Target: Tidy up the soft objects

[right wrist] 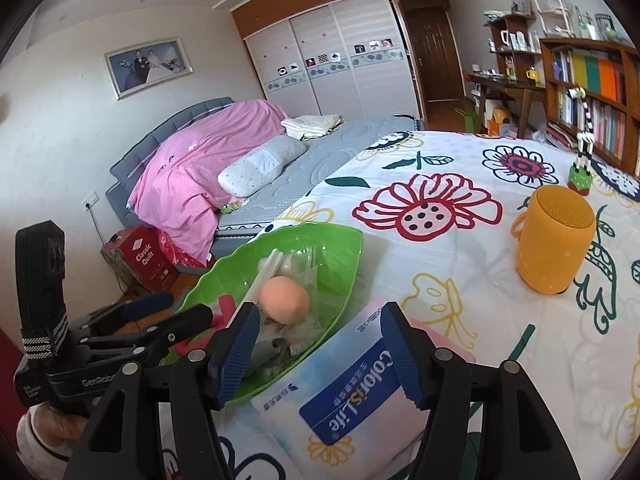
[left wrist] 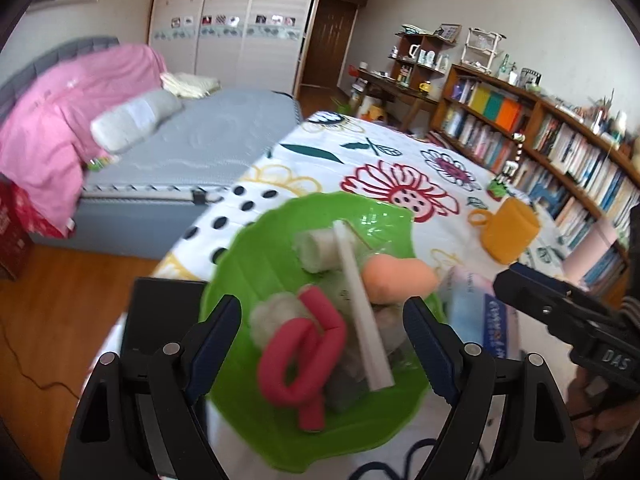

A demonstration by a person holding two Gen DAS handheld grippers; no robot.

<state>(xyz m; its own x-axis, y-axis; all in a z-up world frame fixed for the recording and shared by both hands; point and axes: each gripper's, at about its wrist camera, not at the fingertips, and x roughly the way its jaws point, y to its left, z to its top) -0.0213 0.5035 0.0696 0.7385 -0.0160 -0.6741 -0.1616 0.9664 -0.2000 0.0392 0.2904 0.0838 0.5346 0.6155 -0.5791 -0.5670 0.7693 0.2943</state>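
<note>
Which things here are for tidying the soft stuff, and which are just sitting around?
For the job:
green bowl
pink foam roller
peach sponge
cotton ball
tissue pack

Just lying about:
yellow speaker
zebra figurine
pink quilt
pillow

Both grippers are black plastic with ribbed blue pads and round silver screws at the joints. The left gripper [left wrist: 322,340] reads "GenRobo" in white and wears a black-and-white striped strap; the right gripper [right wrist: 318,354] is marked "DAS".
</note>
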